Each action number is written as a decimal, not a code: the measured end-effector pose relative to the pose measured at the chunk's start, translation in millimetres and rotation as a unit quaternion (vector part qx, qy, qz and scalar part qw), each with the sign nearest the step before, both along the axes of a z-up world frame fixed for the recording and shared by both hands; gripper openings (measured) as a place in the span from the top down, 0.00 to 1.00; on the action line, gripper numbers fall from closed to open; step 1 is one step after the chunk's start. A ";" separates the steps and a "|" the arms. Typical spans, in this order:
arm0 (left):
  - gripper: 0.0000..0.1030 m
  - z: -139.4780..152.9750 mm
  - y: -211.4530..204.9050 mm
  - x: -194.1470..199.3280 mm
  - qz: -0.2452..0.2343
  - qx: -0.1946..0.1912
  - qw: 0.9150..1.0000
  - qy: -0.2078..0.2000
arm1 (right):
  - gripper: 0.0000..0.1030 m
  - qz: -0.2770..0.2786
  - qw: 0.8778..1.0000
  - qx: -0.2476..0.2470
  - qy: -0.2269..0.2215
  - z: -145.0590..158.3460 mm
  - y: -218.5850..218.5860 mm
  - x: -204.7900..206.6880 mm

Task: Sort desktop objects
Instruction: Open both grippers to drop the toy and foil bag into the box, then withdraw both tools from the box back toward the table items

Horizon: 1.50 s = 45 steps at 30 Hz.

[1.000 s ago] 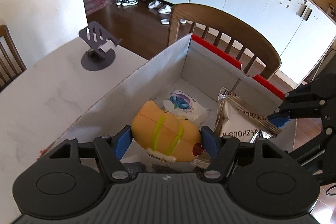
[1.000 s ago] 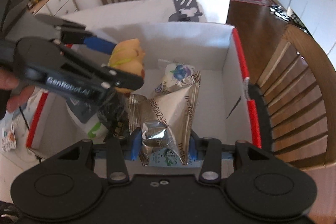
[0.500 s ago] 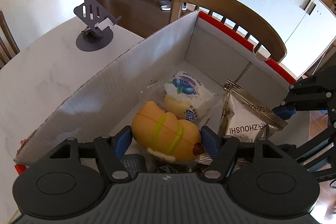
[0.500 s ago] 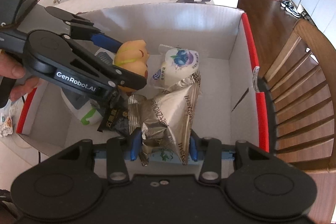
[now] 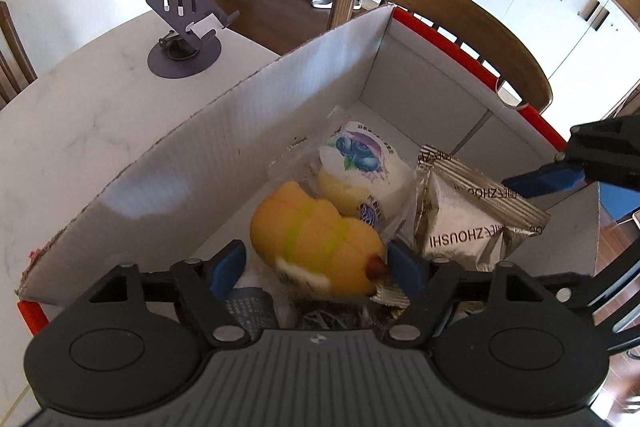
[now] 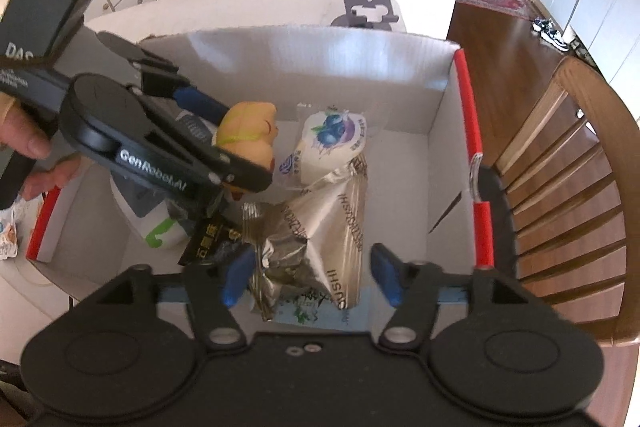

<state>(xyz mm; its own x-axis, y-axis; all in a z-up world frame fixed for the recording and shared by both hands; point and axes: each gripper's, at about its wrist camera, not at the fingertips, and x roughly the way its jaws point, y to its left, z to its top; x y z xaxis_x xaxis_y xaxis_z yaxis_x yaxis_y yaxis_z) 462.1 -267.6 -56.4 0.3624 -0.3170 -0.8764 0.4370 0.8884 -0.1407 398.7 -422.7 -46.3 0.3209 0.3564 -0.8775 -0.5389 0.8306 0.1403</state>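
A white cardboard box point(image 5: 224, 131) with red edges stands on the table. My left gripper point(image 5: 316, 263) is inside it, open, its jaws wider than the yellow squishy toy point(image 5: 316, 239) between them; the toy also shows in the right wrist view point(image 6: 250, 131). My right gripper point(image 6: 310, 275) is open over the box, and the silver snack bag point(image 6: 320, 223) lies loose between its jaws; the bag also shows in the left wrist view point(image 5: 468, 215). A blueberry bun packet point(image 5: 360, 163) lies beyond the toy.
A dark phone stand point(image 5: 184, 31) sits on the marble table point(image 5: 80, 99) behind the box. Wooden chairs point(image 6: 560, 179) stand close to the box. A black sachet point(image 6: 208, 239) and a white-green container point(image 6: 156, 227) lie in the box.
Both grippers have opened: the left let go of the yellow toy and the right let go of the silver bag. Both moved lower into the box.
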 end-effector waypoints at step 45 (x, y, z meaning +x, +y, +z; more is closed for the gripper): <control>0.18 93.4 37.4 -122.3 -0.002 -0.063 0.994 -0.085 | 0.15 -0.006 0.994 0.054 -0.090 77.0 -5.1 -66.1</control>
<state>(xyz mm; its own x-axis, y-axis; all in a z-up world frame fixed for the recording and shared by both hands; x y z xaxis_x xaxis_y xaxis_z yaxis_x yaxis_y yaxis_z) 339.8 -230.3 37.1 0.5004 -0.4232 -0.7553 0.4681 0.8662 -0.1751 332.7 -427.8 30.7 0.4745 0.4403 -0.7622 -0.5535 0.8226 0.1306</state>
